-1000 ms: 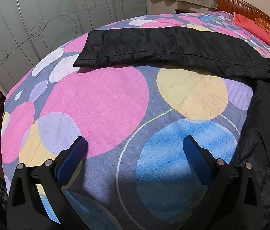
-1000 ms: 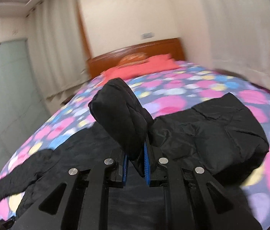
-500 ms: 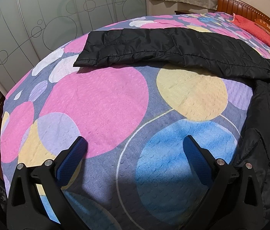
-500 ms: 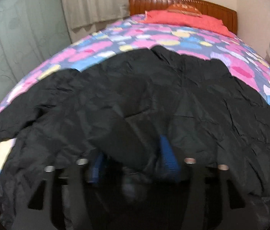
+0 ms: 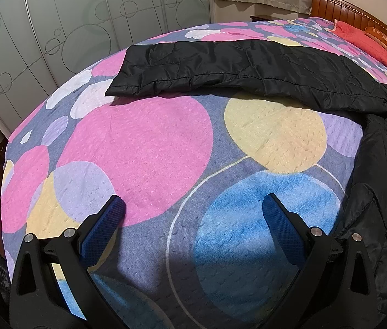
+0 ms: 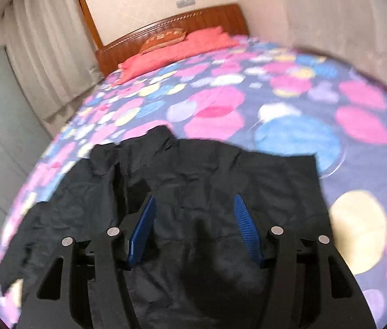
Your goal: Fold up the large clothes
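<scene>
Black quilted jacket [image 6: 193, 219], puffy and shiny-shelled, lies spread on the bed right under your right gripper [image 6: 194, 230]. Its blue ribbed pads [image 6: 142, 229] stand moderately apart with nothing pinched between them; only the jacket's body shows in the gap below. Your left gripper [image 5: 193, 227] hangs over bare bedspread, its blue pads [image 5: 102, 229] spread wide and empty, and the jacket's side hem lies just beside its right finger.

Moving outward, one long black sleeve [image 5: 220, 74] stretches straight out across the far side in the left view, flat on the circle-patterned bedspread [image 5: 144, 142] in pink, blue and yellow. In the right view, the right side of the jacket looks already turned in over the body, though motion blur hides the seams.

By my reading, you are between folds: one side seems done, and the outstretched sleeve is the part left. The next move calls for your left gripper to reach far across to the cuff end, pinch it, and carry it rightward over the body.

I can read no brand, label or writing anywhere; the patterned cushion [image 6: 163, 39] by the wooden headboard [image 6: 171, 27] is too blurred to tell.
</scene>
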A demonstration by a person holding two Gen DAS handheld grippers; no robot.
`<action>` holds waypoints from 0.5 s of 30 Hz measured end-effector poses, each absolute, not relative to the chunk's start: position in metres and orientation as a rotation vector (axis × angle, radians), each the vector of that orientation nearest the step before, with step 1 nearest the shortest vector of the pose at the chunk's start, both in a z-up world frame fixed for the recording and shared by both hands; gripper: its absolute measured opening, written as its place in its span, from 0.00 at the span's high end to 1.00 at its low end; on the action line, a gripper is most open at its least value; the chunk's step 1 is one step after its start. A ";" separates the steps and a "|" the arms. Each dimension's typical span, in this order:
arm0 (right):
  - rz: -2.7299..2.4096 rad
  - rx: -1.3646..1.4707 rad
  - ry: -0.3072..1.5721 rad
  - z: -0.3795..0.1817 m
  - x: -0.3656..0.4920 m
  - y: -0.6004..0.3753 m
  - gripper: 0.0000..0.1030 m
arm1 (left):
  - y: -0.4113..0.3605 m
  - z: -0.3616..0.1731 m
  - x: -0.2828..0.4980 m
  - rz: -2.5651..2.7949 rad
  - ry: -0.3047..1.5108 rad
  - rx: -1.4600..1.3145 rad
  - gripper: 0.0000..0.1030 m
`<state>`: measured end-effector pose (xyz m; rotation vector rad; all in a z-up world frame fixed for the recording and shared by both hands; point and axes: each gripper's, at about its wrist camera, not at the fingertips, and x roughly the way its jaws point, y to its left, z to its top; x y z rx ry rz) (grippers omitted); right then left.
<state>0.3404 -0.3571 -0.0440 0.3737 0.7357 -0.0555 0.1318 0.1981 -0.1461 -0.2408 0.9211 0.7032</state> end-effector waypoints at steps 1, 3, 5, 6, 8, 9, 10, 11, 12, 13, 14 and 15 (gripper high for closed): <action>-0.022 0.373 0.745 -0.046 0.342 -0.349 0.43 | 0.198 -0.146 0.132 0.705 0.922 -0.238 0.02; 0.018 0.338 0.745 -0.047 0.338 -0.332 0.43 | 0.198 -0.146 0.133 0.708 0.923 -0.233 0.02; 0.023 0.310 0.734 -0.045 0.336 -0.320 0.43 | 0.199 -0.146 0.133 0.707 0.923 -0.235 0.02; 0.012 0.309 0.723 -0.043 0.338 -0.318 0.43 | 0.200 -0.145 0.134 0.706 0.923 -0.237 0.02; -0.042 0.307 0.706 -0.042 0.339 -0.326 0.43 | 0.198 -0.146 0.133 0.708 0.922 -0.232 0.02; -0.090 0.300 0.700 -0.042 0.339 -0.335 0.43 | 0.198 -0.146 0.133 0.709 0.922 -0.232 0.02; -0.140 0.292 0.694 -0.042 0.337 -0.346 0.43 | 0.199 -0.146 0.133 0.709 0.921 -0.232 0.02; -0.191 0.281 0.688 -0.044 0.338 -0.354 0.43 | 0.198 -0.146 0.133 0.708 0.922 -0.233 0.02; -0.267 0.258 0.689 -0.049 0.342 -0.365 0.43 | 0.198 -0.146 0.133 0.708 0.921 -0.233 0.02; -0.310 0.243 0.706 -0.056 0.345 -0.374 0.43 | 0.198 -0.146 0.133 0.708 0.921 -0.233 0.02; -0.353 0.230 0.756 -0.068 0.353 -0.382 0.43 | 0.199 -0.146 0.133 0.708 0.922 -0.233 0.02; -0.349 0.258 0.871 -0.093 0.367 -0.393 0.42 | 0.198 -0.146 0.133 0.708 0.922 -0.232 0.02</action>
